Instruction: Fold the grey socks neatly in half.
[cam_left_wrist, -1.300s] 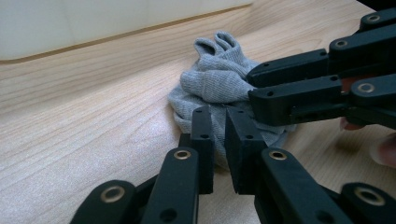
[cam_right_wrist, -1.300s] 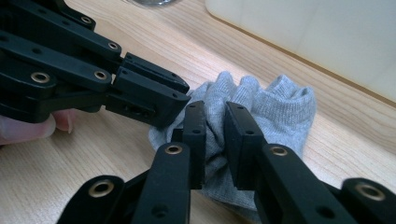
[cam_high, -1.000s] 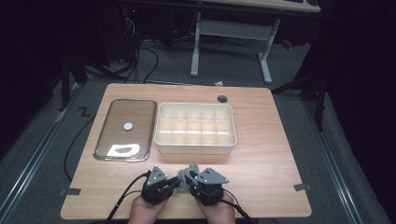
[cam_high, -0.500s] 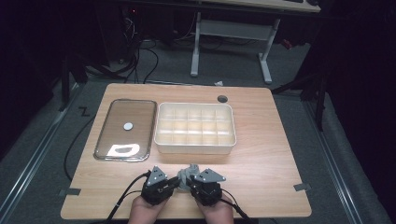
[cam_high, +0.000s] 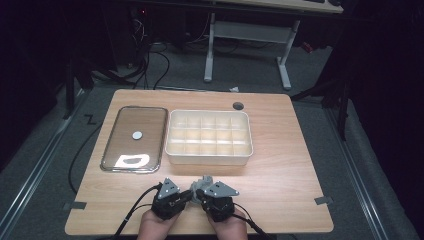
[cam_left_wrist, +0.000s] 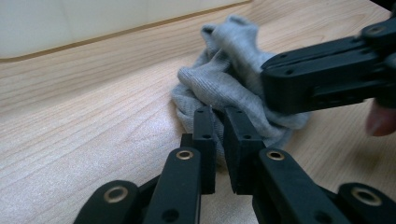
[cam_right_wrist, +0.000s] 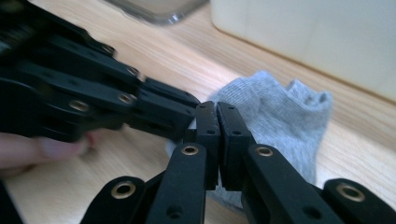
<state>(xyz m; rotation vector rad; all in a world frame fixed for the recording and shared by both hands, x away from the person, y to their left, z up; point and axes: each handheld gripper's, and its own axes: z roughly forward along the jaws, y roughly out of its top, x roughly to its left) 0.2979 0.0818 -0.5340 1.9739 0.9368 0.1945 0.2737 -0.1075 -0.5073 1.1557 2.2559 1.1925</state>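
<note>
Both of my hand-held grippers sit at the near edge of the tabletop (cam_high: 280, 150), side by side, with the grey sock (cam_left_wrist: 233, 88) bunched between them. The left hand-held gripper (cam_left_wrist: 223, 116) has its jaws nearly together, nipping a fold at the sock's near side. The jaws of the right hand-held gripper (cam_right_wrist: 217, 112) have just been closing and now stand pressed together on the sock's edge. So both grips look made, and I judge this to be an early stage: the sock is crumpled, lying on the wood just in front of the white divided tray (cam_high: 172, 152), not lifted and not in any compartment. Every compartment I can see looks empty. The glass lid (cam_high: 112, 150) lies left of the tray, untouched. Left to do, as I read it: lift, fold or stow.
</note>
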